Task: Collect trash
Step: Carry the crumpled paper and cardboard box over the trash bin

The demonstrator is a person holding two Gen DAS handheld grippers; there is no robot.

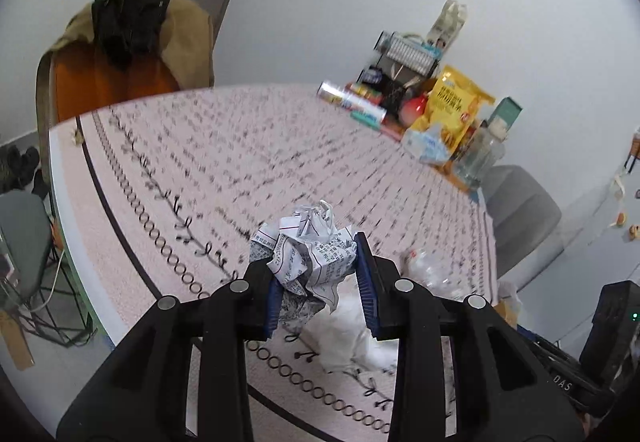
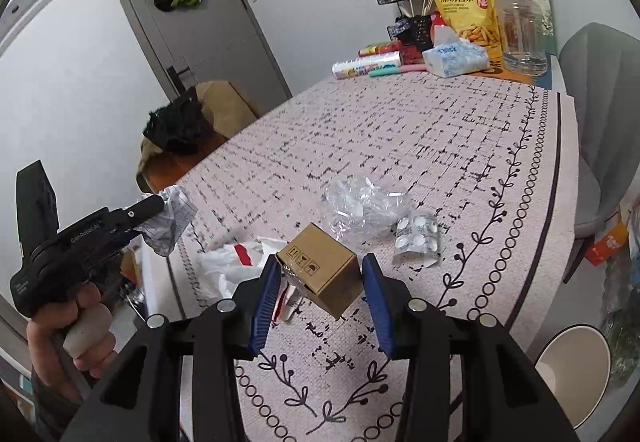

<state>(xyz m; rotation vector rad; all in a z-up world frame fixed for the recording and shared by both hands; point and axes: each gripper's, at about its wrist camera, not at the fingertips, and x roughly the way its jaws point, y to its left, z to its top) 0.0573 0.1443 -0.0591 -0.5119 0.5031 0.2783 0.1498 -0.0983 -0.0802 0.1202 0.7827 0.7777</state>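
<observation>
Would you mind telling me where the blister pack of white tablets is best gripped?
By its raised near edge, from the front: the blister pack lies flat beside the crumpled clear plastic, so only the curled foil rim offers the fingers something to pinch.

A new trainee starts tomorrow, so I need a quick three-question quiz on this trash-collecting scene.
1. True or false: the left claw grips the crumpled printed paper.
2. What lies right beside the clear plastic wrap? A) blister pack B) spoon C) battery
3. Which item sits between the right claw pads?
Key: 1 true; 2 A; 3 the cardboard box.
</observation>
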